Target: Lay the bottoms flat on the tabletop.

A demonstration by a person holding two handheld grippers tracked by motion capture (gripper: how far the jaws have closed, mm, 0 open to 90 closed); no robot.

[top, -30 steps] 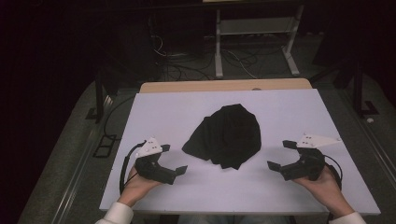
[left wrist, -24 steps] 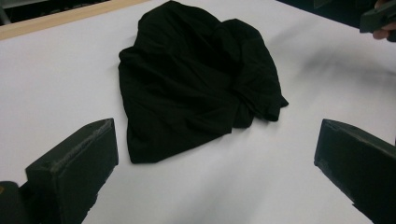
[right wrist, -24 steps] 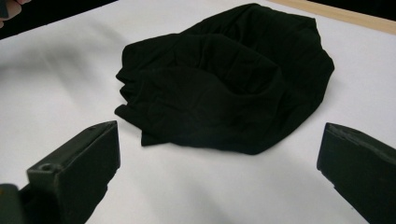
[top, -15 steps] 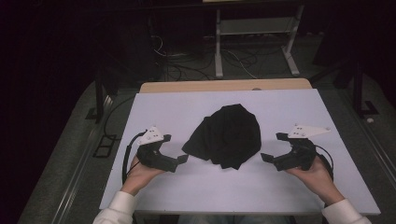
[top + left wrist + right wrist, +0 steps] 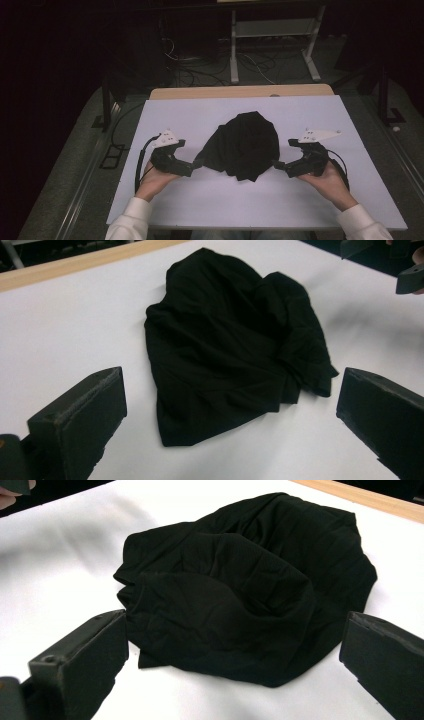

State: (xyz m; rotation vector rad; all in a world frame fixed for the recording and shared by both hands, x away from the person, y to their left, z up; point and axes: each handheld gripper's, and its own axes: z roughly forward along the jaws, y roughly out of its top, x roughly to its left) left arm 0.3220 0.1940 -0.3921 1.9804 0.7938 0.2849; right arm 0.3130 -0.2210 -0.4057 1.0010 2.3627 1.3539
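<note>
A crumpled black cloth (image 5: 242,145) lies at the center of the frame on the white counter (image 5: 200,112). The left gripper (image 5: 192,166), jaws spread, sits just beside its lower left edge. The right gripper (image 5: 278,165), jaws also spread, sits just beside its lower right edge.

Cables (image 5: 200,70) tangle on the dark floor beside a white stand (image 5: 272,35).
</note>
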